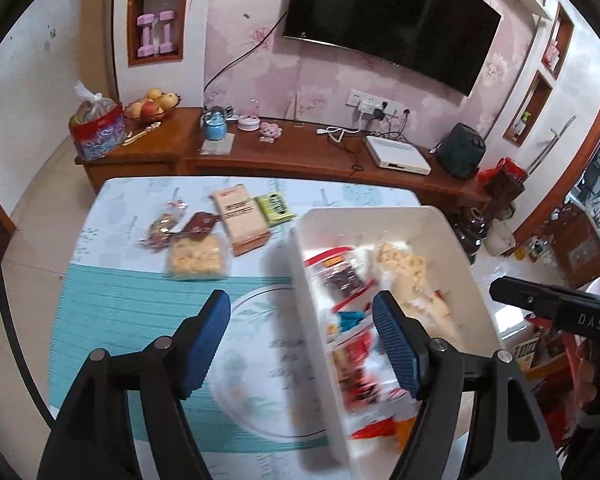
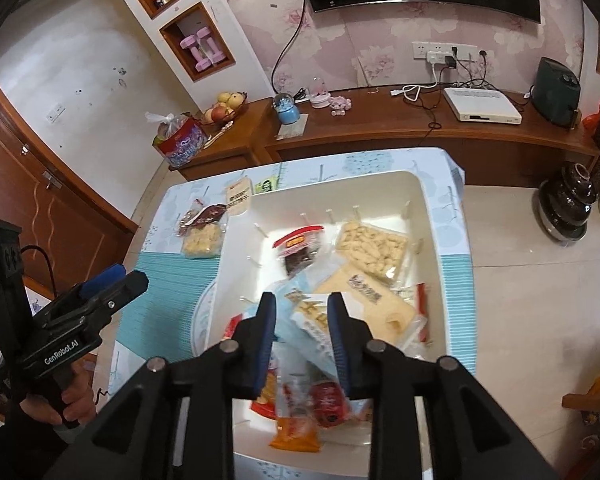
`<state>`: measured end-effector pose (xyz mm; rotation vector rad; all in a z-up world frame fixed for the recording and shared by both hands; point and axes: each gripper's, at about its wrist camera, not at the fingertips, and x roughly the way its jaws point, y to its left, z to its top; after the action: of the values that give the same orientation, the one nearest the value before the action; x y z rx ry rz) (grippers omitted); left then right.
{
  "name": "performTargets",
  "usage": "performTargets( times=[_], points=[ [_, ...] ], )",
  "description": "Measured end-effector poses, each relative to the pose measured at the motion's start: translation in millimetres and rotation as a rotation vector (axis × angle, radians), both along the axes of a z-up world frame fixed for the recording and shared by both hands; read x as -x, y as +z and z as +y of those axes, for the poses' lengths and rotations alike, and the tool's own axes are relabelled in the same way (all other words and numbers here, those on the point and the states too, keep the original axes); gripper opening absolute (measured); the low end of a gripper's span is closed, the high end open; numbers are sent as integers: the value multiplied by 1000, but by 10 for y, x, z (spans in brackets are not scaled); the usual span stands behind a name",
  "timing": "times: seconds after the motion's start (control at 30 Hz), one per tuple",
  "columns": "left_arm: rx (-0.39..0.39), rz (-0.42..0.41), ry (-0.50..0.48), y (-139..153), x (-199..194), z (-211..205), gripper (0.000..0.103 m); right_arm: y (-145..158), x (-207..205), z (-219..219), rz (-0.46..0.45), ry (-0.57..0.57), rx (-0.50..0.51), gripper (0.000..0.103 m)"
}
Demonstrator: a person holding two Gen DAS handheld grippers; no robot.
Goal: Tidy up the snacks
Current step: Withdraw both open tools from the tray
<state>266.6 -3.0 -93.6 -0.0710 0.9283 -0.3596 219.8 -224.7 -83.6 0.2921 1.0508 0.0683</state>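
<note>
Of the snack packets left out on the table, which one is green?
The small green packet at the far end, beside the tall beige packet; the others are beige, dark red or clear.

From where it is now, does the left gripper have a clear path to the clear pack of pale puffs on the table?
Probably yes. The left gripper is open and empty, and the pack of pale puffs lies ahead of it on the table, outside the white bin, with only bare mat between them.

Blurred snack packets (image 1: pixel 360 364) in bin (image 1: pixel 452 240)
</note>
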Motion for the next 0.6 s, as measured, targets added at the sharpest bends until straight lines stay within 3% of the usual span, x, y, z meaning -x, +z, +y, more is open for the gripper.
performTargets(
  times=[0.33, 0.6],
  points=[
    [7, 25, -5, 37, 27, 912, 73, 10, 5, 700, 49, -82, 45, 40],
    [-36, 20, -134, 372, -41, 1607, 78, 264, 171, 1383, 22, -211, 52, 55]
  ],
)
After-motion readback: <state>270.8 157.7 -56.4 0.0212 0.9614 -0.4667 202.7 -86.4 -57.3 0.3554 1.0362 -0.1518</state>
